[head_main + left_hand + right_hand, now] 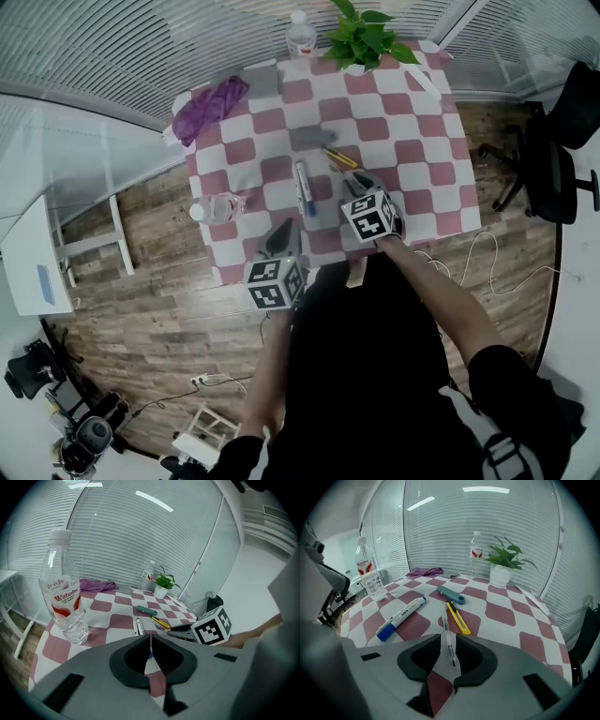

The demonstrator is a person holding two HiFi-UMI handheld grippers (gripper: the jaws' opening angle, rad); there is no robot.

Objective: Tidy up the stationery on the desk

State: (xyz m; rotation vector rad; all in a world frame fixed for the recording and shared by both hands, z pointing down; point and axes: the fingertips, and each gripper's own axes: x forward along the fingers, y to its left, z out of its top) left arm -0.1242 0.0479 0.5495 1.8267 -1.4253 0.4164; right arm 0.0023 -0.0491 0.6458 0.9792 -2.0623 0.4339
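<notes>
The right gripper [444,638] stands part open. Its jaws straddle a slim clear plastic pen [449,648] lying on the red-and-white checked desk [511,616], pads not yet pressing. Best to centre on the barrel before closing, clear of the yellow utility knife [458,618] just beside. The left gripper [150,641] hangs closed, empty.

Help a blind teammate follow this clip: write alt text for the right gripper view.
The right gripper has its jaws open on either side of a thin clear pen lying on a red-and-white checked tablecloth, not pinching it. Just beyond lie a yellow utility knife, a teal tool and a blue-capped white marker; a potted plant and a water bottle stand farther back.
</notes>
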